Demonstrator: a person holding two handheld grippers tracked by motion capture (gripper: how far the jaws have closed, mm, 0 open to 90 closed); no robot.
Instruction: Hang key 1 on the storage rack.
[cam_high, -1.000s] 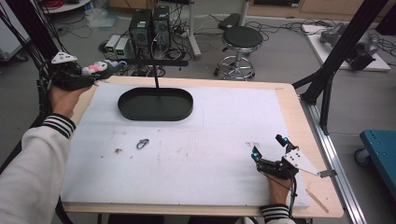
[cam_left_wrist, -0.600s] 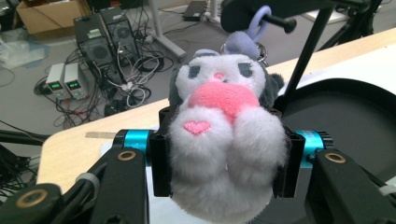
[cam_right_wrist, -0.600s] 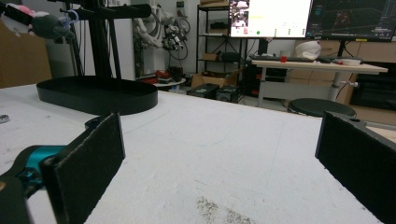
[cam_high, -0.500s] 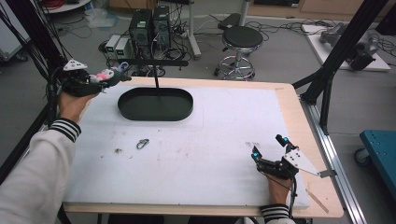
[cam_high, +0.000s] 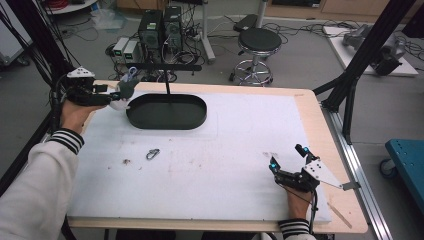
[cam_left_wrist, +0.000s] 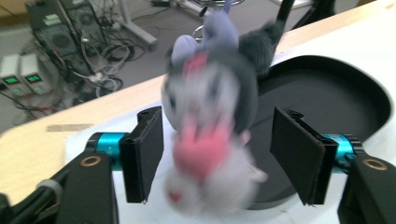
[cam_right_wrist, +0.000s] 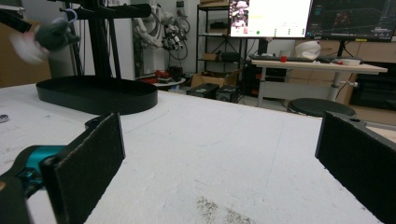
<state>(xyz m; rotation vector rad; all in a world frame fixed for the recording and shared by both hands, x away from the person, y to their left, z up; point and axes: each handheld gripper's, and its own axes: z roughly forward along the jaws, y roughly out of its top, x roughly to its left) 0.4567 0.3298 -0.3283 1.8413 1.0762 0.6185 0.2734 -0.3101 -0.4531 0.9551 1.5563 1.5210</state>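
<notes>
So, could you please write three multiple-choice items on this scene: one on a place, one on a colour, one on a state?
1. Where is the small metal clip?
A. on the white mat
B. inside the tray
C. on the stool

2. What colour is the oval tray?
A. white
B. black
C. blue

3. How do the left gripper jaws stand around the plush toy?
A. pressed on it
B. apart from it, with gaps
C. fully shut, no toy between

Answers:
1 A: the clip lies on the mat, in front of the tray.
2 B: its wall and floor are black.
3 B: the jaws have just been opening, and the left gripper view shows gaps on both sides of the toy between them.
</notes>
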